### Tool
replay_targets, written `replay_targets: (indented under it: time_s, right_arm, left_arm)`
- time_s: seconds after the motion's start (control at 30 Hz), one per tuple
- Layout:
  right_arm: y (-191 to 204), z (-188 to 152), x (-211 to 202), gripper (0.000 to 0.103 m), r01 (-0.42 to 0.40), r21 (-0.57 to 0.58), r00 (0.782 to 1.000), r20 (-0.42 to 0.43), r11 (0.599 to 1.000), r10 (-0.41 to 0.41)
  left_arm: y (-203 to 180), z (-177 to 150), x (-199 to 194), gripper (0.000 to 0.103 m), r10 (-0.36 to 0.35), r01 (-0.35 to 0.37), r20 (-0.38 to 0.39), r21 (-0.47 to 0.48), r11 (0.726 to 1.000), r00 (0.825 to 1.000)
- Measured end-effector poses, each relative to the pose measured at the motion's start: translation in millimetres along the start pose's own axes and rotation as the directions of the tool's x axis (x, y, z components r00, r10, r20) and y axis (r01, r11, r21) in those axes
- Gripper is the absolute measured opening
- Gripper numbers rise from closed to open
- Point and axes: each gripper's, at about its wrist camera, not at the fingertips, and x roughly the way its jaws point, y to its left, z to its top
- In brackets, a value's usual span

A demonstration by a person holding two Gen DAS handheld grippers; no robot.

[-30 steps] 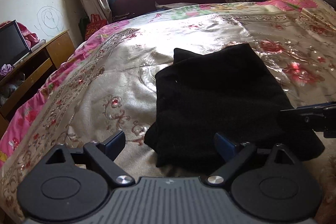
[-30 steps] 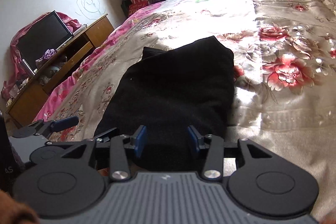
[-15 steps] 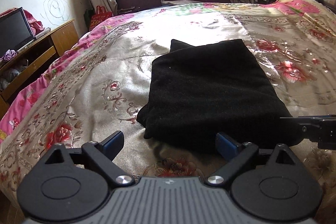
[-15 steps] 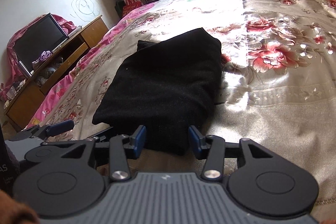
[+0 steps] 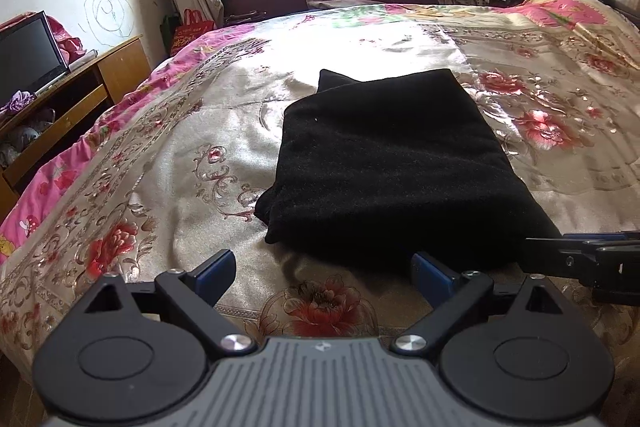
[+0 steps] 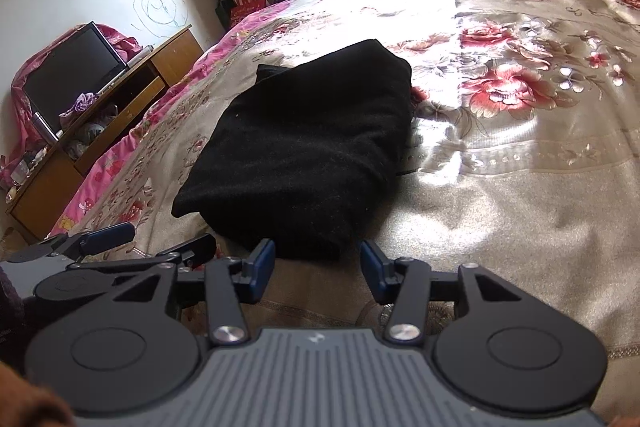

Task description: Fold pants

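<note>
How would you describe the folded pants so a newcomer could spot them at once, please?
Start from the wide bed under its floral bedspread. Near the close edge lies a flat folded stack, the black pants. They are the only plain dark thing on that shiny flowered cloth.

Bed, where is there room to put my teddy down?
Bare bedspread lies left of the black pants, toward the pink edge, and right of them on the red flowers. Near the front, both tongs crowd it.
</note>
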Motion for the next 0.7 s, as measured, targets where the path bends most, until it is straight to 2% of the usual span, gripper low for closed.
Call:
replay_targets:
  time_s: [0.7]
  right_arm:
    - [-6.1,-13.3,0.3,0.054,0.004,0.021,1.000,-0.022,1.000,-0.003]
  left_arm:
    - [-12.9,-12.9,-4.1,0.103,-0.027,0.028,-0.025,0.028,0.999,0.999]
